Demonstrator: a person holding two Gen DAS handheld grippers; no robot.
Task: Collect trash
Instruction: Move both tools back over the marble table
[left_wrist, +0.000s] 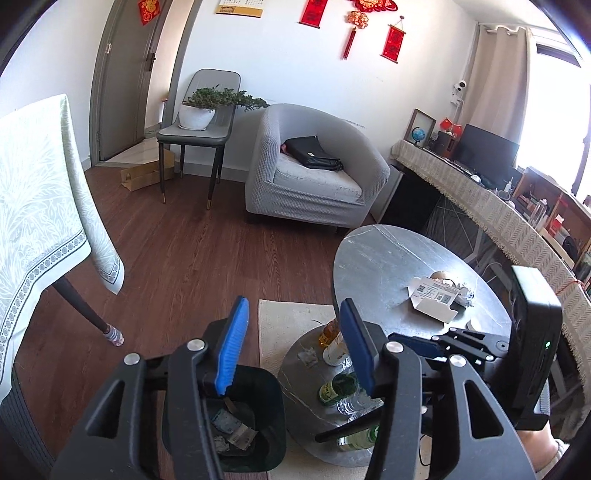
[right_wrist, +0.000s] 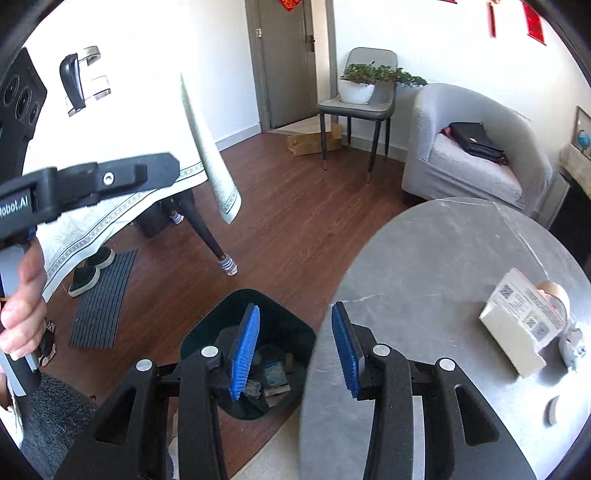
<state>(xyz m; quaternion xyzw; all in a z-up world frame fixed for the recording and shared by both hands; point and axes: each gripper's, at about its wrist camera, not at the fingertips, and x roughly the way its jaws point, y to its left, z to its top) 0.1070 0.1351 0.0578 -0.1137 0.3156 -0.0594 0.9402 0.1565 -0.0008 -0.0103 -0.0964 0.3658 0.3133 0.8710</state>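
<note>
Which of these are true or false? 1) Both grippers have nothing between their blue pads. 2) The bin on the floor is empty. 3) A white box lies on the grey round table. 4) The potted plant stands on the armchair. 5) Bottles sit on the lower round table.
1) True: the left gripper and the right gripper both stand open with nothing between the pads.
2) False: the dark bin already holds scraps of paper.
3) True: the white box lies on the grey round table.
4) False: the potted plant stands on the grey chair; the armchair holds a black bag.
5) True: bottles sit on the lower round table.
</note>
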